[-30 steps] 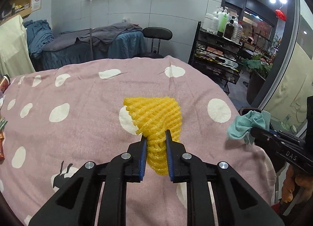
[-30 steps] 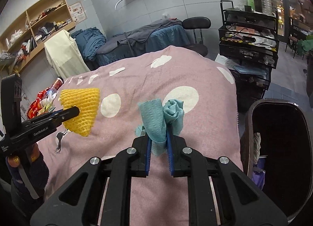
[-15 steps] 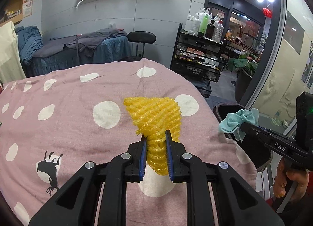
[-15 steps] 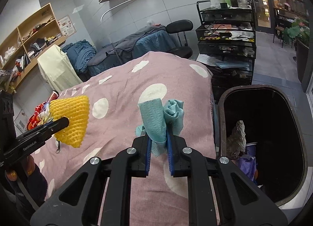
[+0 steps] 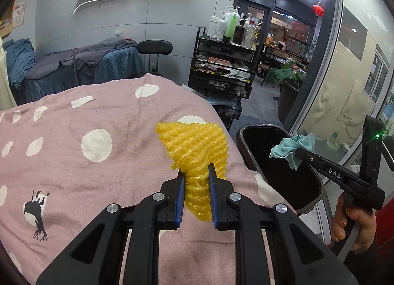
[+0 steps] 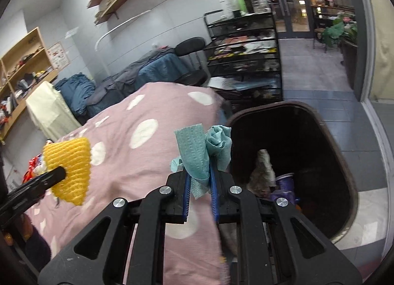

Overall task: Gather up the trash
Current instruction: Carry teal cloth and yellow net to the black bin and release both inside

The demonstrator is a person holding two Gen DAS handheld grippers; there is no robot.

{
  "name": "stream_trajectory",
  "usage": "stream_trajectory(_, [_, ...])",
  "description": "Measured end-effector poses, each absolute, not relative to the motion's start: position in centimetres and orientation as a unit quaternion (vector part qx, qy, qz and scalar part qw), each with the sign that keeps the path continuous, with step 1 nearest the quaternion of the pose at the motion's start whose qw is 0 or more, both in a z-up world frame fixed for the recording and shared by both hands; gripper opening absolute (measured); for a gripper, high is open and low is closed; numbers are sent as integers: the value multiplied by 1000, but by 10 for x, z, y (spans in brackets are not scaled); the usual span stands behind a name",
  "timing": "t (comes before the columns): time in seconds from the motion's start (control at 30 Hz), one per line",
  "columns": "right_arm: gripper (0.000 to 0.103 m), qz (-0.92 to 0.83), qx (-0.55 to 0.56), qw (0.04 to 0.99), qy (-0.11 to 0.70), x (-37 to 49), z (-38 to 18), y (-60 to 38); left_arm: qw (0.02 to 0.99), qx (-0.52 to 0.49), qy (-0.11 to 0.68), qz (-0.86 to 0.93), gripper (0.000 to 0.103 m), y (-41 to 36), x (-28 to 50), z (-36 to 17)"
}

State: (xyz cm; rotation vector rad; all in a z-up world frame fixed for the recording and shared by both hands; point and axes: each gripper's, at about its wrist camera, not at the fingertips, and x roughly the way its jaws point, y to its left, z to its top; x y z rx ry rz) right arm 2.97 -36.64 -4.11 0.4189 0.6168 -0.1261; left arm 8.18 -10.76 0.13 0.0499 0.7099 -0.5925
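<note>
Already the right hand-held gripper (image 6: 200,181), pinching the teal cloth (image 6: 204,152), hangs at the bin (image 6: 344,161) — nearer than the left hand-held gripper (image 5: 196,181), pinching yellow foam net (image 5: 194,147) over the bed (image 5: 73,161).

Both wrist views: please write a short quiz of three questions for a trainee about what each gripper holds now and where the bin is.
1. True or false: the left gripper is shut on the yellow foam net.
2. What does the right gripper hold? A) a bottle B) the teal cloth C) nothing
3. Fill in: in the right wrist view, the dark bin stands to the ____ of the pink spotted cover.

Key
1. True; the net sits squeezed between both fingers.
2. B
3. right; trash already lies inside it.
</note>
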Motion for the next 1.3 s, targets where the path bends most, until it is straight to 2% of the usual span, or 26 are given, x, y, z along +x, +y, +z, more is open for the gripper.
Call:
stream_trajectory(0.43, [16,-150,248,896,336,23,-87,-429,884,31,348,-309,18,-138,72,-2])
stream_trajectory(0.5, [26,-158,254,891,342,24,-94,-433,883,33,350,-311,18,-142,72,-4])
stream_trajectory(0.57, [61,-163,264,885,346,23,-102,-437,882,34,351,-312,18,-145,71,-4])
stream_trajectory(0.87, [77,-167,272,887,334,10,-109,-437,875,44,357,-325,18,-160,70,-8])
stream_trajectory(1.3, [79,-198,282,894,287,-13,-86,-448,856,71,364,-360,18,-208,71,-15])
